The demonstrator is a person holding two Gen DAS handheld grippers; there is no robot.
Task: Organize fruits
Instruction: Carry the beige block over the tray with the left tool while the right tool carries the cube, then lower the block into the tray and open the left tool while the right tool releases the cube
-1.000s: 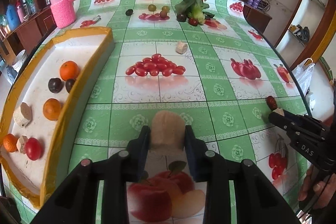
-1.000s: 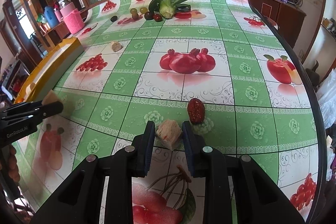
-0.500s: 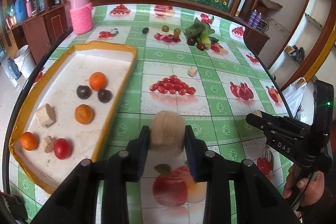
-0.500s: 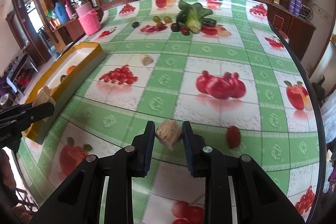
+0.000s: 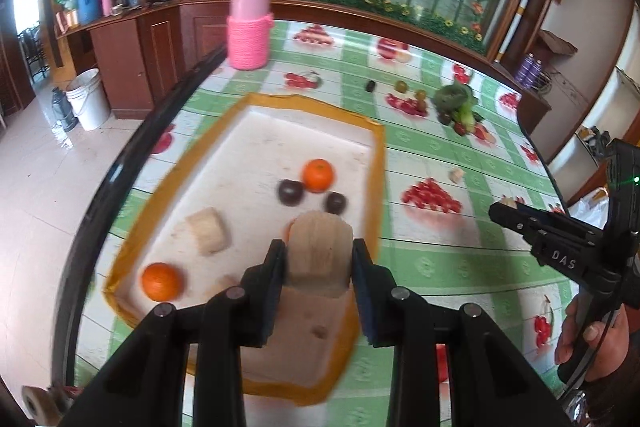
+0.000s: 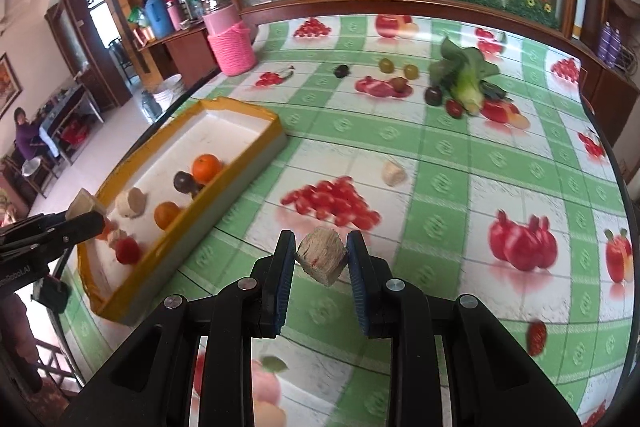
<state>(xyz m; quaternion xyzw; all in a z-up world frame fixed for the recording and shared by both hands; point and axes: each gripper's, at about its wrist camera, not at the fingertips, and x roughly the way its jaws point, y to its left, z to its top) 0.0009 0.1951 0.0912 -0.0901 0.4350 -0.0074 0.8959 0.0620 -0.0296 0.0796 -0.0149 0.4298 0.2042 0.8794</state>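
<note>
Above the yellow tray, the left gripper clamped a stiff, light-looking tan chunk by its flat sides, while the right gripper pinched a smaller chunk.

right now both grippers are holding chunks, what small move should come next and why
Probably lower the left gripper a little and release: its tan chunk already hangs over the yellow-rimmed tray, above a bare patch near the oranges. The right gripper, shut on a smaller chunk, is over the tablecloth.
</note>
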